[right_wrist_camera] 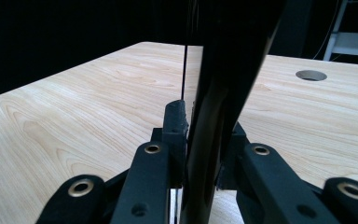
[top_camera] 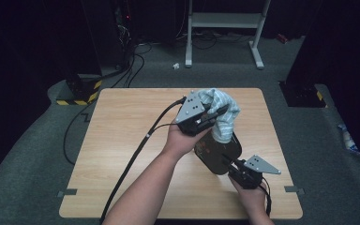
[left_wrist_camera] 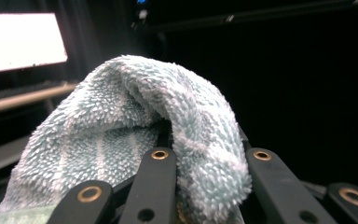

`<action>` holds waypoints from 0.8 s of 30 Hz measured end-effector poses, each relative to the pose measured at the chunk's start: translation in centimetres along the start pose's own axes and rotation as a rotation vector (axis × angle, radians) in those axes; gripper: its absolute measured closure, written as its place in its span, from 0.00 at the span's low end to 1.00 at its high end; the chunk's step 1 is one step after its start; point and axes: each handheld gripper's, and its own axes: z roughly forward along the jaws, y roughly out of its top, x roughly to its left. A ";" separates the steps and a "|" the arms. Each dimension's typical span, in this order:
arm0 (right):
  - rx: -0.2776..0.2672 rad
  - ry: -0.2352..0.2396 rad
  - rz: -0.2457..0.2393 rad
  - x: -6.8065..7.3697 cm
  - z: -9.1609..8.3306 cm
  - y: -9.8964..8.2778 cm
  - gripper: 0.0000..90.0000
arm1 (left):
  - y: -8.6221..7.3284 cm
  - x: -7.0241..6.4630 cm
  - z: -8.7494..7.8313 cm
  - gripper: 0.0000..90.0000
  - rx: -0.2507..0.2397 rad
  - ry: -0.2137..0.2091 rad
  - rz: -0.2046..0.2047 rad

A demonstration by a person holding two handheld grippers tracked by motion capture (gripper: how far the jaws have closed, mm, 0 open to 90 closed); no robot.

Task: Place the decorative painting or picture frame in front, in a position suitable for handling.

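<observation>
Fluffy striped towel [top_camera: 221, 112] pinched in left gripper [top_camera: 209, 116]; right gripper [top_camera: 234, 167] clamps dark glossy pan [top_camera: 217, 151].

- Looks like a lab or recording studio, dark all round with black drapes.
- Bare wooden bench [top_camera: 122, 140] on grey carpet.
- Cables [top_camera: 131, 65] snake off at 11 o'clock past a hazard-striped block [top_camera: 82, 91].
- White metal stand frame [top_camera: 225, 28] at 12 o'clock.
</observation>
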 end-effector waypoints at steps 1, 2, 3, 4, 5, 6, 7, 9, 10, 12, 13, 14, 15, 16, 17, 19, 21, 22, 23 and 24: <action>0.000 0.001 0.000 0.0 0.0 0.0 0.87 | -0.2 0.3 0.2 0.88 0.012 0.007 -0.001; 0.001 0.002 -0.001 0.0 0.0 0.0 0.87 | -0.6 0.6 0.4 0.88 0.028 0.016 -0.008; 0.000 0.003 0.000 -0.1 0.0 0.0 0.87 | -1.1 1.1 0.6 0.88 0.044 0.024 -0.017; 0.000 0.003 0.000 -0.1 0.0 0.0 0.87 | -1.1 1.1 0.6 0.89 0.044 0.024 -0.017; -0.001 0.003 0.000 -0.1 0.0 0.0 0.87 | -1.6 1.4 0.7 0.89 0.056 0.030 -0.028; -0.002 0.004 0.000 -0.1 0.0 0.0 0.87 | -1.8 1.6 0.8 0.89 0.058 0.033 -0.031; -0.002 0.004 0.000 -0.1 0.0 0.0 0.87 | -2.1 1.8 0.8 0.89 0.057 0.035 -0.038; -0.001 0.004 0.003 -0.1 0.0 0.0 0.87 | -2.6 2.4 0.7 0.89 0.054 0.050 -0.058; -0.001 0.004 0.003 -0.1 0.0 0.0 0.87 | -2.6 2.4 0.7 0.89 0.054 0.050 -0.058; -0.001 0.004 0.004 -0.1 0.0 0.0 0.87 | -3.1 3.1 0.7 0.89 0.069 0.077 -0.064; -0.001 0.004 0.004 -0.1 0.0 0.0 0.87 | -3.3 3.5 0.7 0.89 0.075 0.084 -0.075; -0.001 0.004 0.004 -0.1 0.0 0.0 0.87 | -3.3 3.5 0.7 0.89 0.075 0.084 -0.075; -0.001 0.004 0.005 -0.1 0.0 0.0 0.87 | -3.6 3.8 0.7 0.89 0.085 0.093 -0.076; -0.001 0.003 0.005 -0.1 0.0 0.0 0.87 | -3.7 4.0 0.8 0.89 0.090 0.098 -0.082; -0.003 0.003 0.006 -0.1 0.0 0.0 0.87 | -4.2 4.4 0.9 0.89 0.103 0.107 -0.091; -0.002 0.003 0.007 -0.1 0.0 0.0 0.87 | -4.5 4.5 1.0 0.89 0.108 0.110 -0.095; -0.001 0.003 0.008 -0.1 0.0 0.0 0.87 | -4.9 4.7 1.0 0.89 0.115 0.115 -0.103; -0.001 0.001 0.009 -0.1 0.0 -0.1 0.87 | -5.2 4.9 1.1 0.89 0.121 0.120 -0.108; -0.001 0.001 0.009 -0.1 0.0 -0.1 0.87 | -5.2 4.9 1.1 0.89 0.121 0.120 -0.108; -0.001 0.000 0.008 -0.1 0.0 -0.1 0.87 | -5.6 5.0 1.1 0.89 0.129 0.123 -0.113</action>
